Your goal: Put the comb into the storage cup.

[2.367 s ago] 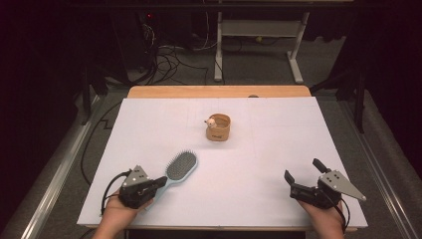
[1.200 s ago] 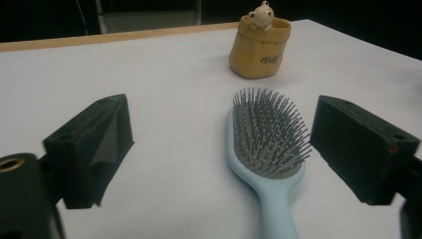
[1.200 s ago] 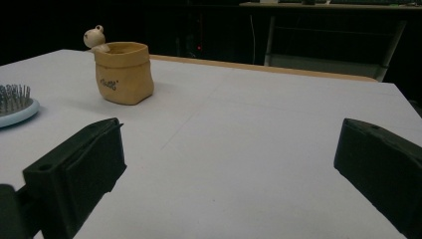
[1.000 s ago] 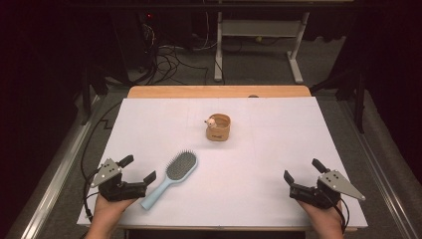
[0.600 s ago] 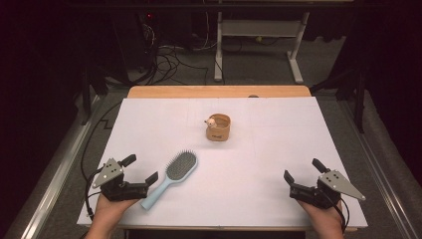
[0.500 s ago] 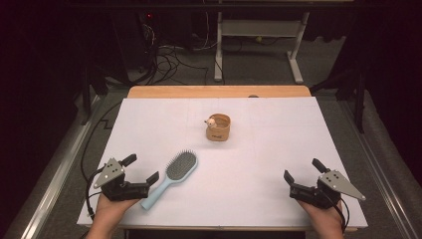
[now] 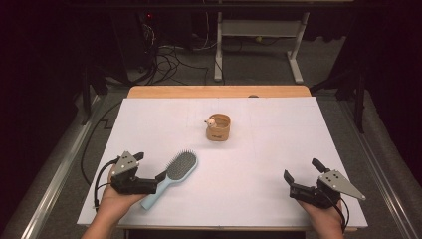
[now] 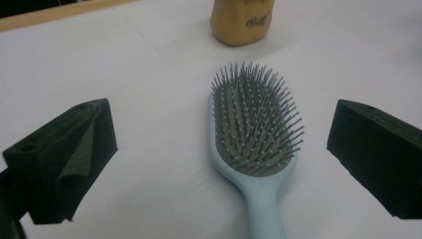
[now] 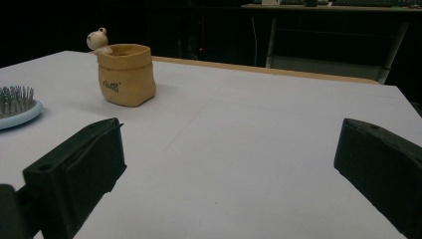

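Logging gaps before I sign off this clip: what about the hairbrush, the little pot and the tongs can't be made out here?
- Hairbrush: handle end cut off by the bottom edge of the left gripper view; in the high view, the left tongs cover part of the handle.
- Pot: its inside is hidden by its own wall in both gripper views; too small in the high view.
- Writing on the pot: too small and blurred to read.

i'm seeing open tabletop (image 7: pixel 278 164) lying between the hairbrush (image 7: pixel 171 177) and right gripper (image 7: pixel 304 175); the pouch (image 7: pixel 219 127) is sitting mid-table.

pale blue hairbrush (image 8: pixel 254 149), tan pot (image 7: pixel 219 127)
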`<move>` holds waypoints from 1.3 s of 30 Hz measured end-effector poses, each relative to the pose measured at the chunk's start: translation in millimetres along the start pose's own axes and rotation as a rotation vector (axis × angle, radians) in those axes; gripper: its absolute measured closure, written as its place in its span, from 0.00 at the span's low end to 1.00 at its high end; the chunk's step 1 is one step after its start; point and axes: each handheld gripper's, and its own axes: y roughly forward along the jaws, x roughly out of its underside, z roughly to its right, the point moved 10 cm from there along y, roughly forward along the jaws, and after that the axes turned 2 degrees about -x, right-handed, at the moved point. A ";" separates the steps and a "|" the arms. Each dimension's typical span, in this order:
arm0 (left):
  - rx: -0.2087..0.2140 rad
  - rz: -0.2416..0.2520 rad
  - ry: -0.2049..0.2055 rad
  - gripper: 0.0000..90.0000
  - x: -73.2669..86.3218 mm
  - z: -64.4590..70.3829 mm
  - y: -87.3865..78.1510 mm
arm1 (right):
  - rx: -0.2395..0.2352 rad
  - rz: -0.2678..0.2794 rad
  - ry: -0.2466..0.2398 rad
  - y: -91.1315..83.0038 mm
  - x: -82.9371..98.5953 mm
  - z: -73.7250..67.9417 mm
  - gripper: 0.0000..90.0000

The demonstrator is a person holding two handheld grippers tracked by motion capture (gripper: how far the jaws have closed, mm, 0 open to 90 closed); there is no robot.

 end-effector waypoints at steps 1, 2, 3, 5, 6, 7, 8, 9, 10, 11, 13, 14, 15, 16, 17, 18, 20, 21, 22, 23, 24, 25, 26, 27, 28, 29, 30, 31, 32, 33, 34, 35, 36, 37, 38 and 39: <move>-0.018 -0.014 0.001 0.01 3.4 -0.4 2.7 | -0.001 0.001 0.000 -0.2 -0.3 -0.2 0.00; -0.033 -0.024 0.000 0.01 6.4 -0.5 5.5 | -0.001 0.001 0.000 -0.3 -0.3 -0.2 0.00; -0.039 -0.033 0.021 0.01 8.8 -1.1 7.8 | -0.001 0.001 0.001 -0.2 -0.3 0.0 0.00; -0.071 -0.051 0.047 0.01 16.0 -1.8 14.2 | -0.002 0.000 0.001 -0.1 -0.1 0.2 0.00; -0.076 -0.066 0.056 0.01 18.7 -1.0 16.3 | -0.003 0.000 0.001 -0.1 -0.2 0.2 0.00; -0.089 -0.072 0.054 0.01 21.0 -0.3 18.7 | -0.003 0.000 0.000 -0.1 -0.2 0.3 0.00; -0.090 -0.080 0.075 0.01 23.0 0.3 20.7 | -0.003 0.001 0.000 -0.2 -0.3 0.4 0.00; -0.097 -0.082 0.080 0.01 24.7 1.2 22.7 | -0.002 0.002 0.001 -0.2 -0.5 0.6 0.00; -0.101 -0.093 0.087 0.01 27.4 2.3 23.9 | -0.002 0.002 0.002 -0.3 -0.5 0.7 0.00; -0.107 -0.098 0.086 0.01 29.2 3.2 25.4 | -0.002 0.002 0.003 -0.3 -0.6 0.8 0.00; -0.115 -0.108 0.099 0.01 32.4 4.0 27.8 | -0.002 0.003 0.003 -0.4 -0.7 0.8 0.00; -0.115 -0.113 0.107 0.01 33.8 4.5 29.0 | -0.003 0.003 0.002 -0.3 -0.7 0.7 0.00; -0.121 -0.118 0.109 0.01 35.1 4.6 30.3 | -0.003 0.002 0.000 -0.2 -0.5 0.7 0.00; -0.130 -0.122 0.105 0.01 36.5 4.8 31.6 | -0.005 0.001 0.001 0.1 -0.2 0.4 0.00; -0.145 -0.122 0.094 0.01 38.0 5.0 33.1 | -0.005 0.000 0.000 0.3 0.0 0.2 0.00; -0.142 -0.133 0.119 0.01 39.4 4.6 34.5 | -0.006 0.000 -0.001 0.4 0.0 0.0 0.00; -0.153 -0.137 0.131 0.01 41.3 4.6 37.8 | -0.006 0.000 -0.001 0.7 0.0 -0.4 0.00; -0.163 -0.142 0.131 0.01 42.7 4.6 39.3 | -0.006 0.000 -0.003 0.7 0.0 -0.2 0.00; -0.170 -0.153 0.127 0.01 44.3 4.6 40.8 | -0.007 0.000 0.000 0.6 -0.1 -0.3 0.00; -0.173 -0.167 0.136 0.01 45.7 3.9 42.5 | -0.007 0.001 0.001 0.6 -0.1 -0.3 0.00; -0.181 -0.174 0.142 0.01 47.1 2.6 44.7 | -0.007 0.000 0.001 0.5 0.0 -0.2 0.00; -0.189 -0.177 0.148 0.01 48.4 1.5 46.9 | -0.007 0.000 0.002 0.6 0.1 -0.2 0.00; -0.195 -0.180 0.151 0.01 49.7 0.4 48.7 | -0.008 0.000 0.001 0.7 0.2 -0.1 0.00; -0.200 -0.184 0.158 0.01 51.4 -1.0 50.6 | -0.008 -0.001 0.003 0.8 0.3 -0.3 0.00; -0.214 -0.189 0.150 0.01 54.0 -2.4 52.0 | -0.008 0.000 0.001 0.7 0.3 -0.2 0.00; -0.234 -0.194 0.140 0.01 56.9 -4.0 53.2 | -0.008 0.000 0.002 0.7 0.2 -0.3 0.00; -0.233 -0.202 0.161 0.01 58.7 -5.9 54.4 | -0.008 0.000 0.002 0.6 0.2 -0.2 0.00; -0.247 -0.206 0.151 0.01 60.9 -7.0 55.1 | -0.008 0.000 0.003 0.6 0.1 -0.2 0.00; -0.249 -0.211 0.164 0.01 62.3 -8.6 56.4 | -0.008 0.001 0.002 0.6 0.1 -0.1 0.00; -0.258 -0.215 0.166 0.01 63.3 -9.7 57.3 | -0.008 0.000 0.002 0.7 0.3 -0.1 0.00; -0.263 -0.217 0.160 0.01 64.4 -10.2 58.6 | -0.007 0.000 0.001 0.9 0.3 0.0 0.00; -0.271 -0.222 0.160 0.01 65.1 -11.2 59.7 | -0.008 0.000 0.002 0.9 0.3 -0.1 0.00; -0.284 -0.228 0.156 0.01 65.5 -12.6 60.6 | -0.008 0.000 0.002 1.0 0.3 -0.3 0.00; -0.296 -0.233 0.150 0.01 65.4 -13.6 61.8 | -0.009 -0.001 0.001 1.0 0.4 -0.4 0.00; -0.297 -0.249 0.146 0.01 66.9 -14.2 62.7 | -0.008 0.000 0.002 1.0 0.3 -0.4 0.00; -0.303 -0.261 0.160 0.01 68.7 -16.4 63.6 | -0.008 -0.001 0.003 0.9 0.3 -0.4 0.00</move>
